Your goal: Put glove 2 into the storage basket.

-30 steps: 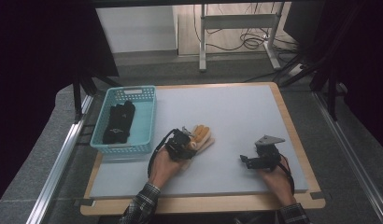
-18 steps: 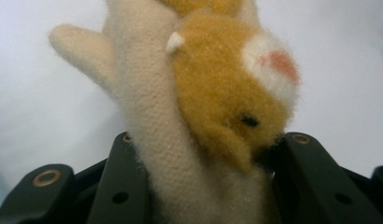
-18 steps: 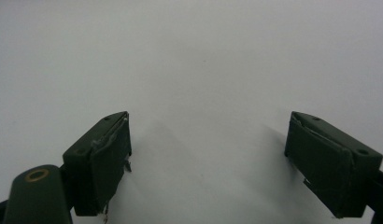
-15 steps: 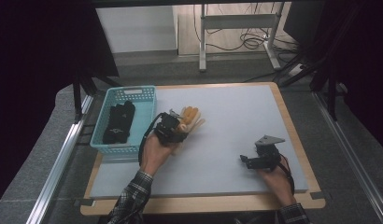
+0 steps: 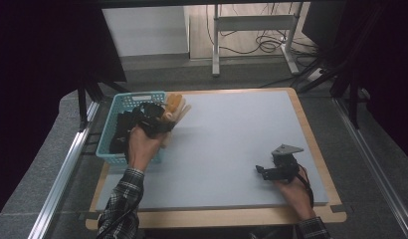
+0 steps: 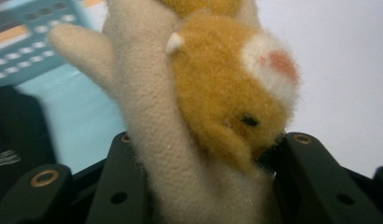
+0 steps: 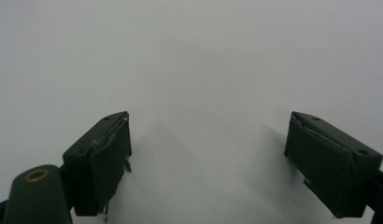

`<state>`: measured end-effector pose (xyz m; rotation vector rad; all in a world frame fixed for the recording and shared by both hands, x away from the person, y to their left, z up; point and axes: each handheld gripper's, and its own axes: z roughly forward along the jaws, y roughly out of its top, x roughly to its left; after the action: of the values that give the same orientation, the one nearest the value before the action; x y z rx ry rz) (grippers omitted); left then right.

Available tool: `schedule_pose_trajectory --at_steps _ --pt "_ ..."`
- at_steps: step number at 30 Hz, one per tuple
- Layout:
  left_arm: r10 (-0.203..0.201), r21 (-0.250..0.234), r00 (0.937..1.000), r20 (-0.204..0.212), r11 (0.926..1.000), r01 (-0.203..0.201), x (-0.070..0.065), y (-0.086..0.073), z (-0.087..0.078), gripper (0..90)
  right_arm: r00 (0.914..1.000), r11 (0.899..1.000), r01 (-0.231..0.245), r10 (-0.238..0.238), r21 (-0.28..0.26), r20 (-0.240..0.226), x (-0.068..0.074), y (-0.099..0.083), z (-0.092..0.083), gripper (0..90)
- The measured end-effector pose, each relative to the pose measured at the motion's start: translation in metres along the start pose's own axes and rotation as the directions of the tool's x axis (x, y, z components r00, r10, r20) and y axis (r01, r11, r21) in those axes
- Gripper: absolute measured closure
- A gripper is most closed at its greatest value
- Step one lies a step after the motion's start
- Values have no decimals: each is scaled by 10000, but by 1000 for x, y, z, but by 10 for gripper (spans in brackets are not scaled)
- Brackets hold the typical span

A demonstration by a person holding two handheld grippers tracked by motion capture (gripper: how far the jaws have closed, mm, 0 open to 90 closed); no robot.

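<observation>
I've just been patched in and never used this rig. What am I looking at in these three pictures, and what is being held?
There is no robot arm: a person holds a hand-held gripper in each hand. The high view looks down on the table from above. The other two pictures come from cameras riding on each gripper, looking along its black fingers. The left gripper is shut on a tan and cream plush toy, held at the rim of a teal basket that holds something dark. The right gripper rests low over the table, fingers apart with nothing between them.
</observation>
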<state>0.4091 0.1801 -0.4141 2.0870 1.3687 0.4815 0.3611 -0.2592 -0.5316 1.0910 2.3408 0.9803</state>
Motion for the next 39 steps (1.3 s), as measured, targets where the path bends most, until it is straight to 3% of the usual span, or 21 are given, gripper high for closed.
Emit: schedule_pose_trajectory --at_steps 4,9,16,22,27,31,35,37,38,39 --pt "-567 -122 9977 -380 9983 563 23 -3 -6 594 10000 10000 2 -2 0 -2 0 0 0 143" --pt "-1158 -107 9897 -843 9933 1153 51 -8 -10 590 10000 10000 10 -10 -6 2 0 0 0 143" --pt "-1592 245 9783 -1325 9862 1638 73 -14 8 583 10000 10000 -2 2 -5 -11 0 0 0 143" --pt "-1759 944 9716 -1583 9768 1922 81 -17 40 579 10000 10000 -2 2 -11 -12 0 0 0 143" --pt "-1742 1693 9696 -1717 9644 2032 85 -18 66 572 10000 10000 4 -4 -19 -17 0 0 0 143" --pt "-1713 2096 9713 -1651 9562 2043 84 -17 82 563 10000 10000 0 0 -18 -17 0 0 0 143" --pt "-1764 2397 9783 -1087 9504 1980 79 -14 95 542 10000 10000 -6 6 -18 -24 0 0 0 143" --pt "-1946 2581 9765 -924 9425 2122 79 -13 100 484 10000 10000 1 -1 -3 -16 0 0 0 143" --pt "-2073 2666 9726 -1050 9364 2283 81 -13 100 484 10000 10000 1 -1 -3 -16 0 0 0 143" --pt "-2207 2776 9668 -1288 9279 2488 84 -14 100 413 10000 10000 -12 12 -21 -26 0 0 0 143"
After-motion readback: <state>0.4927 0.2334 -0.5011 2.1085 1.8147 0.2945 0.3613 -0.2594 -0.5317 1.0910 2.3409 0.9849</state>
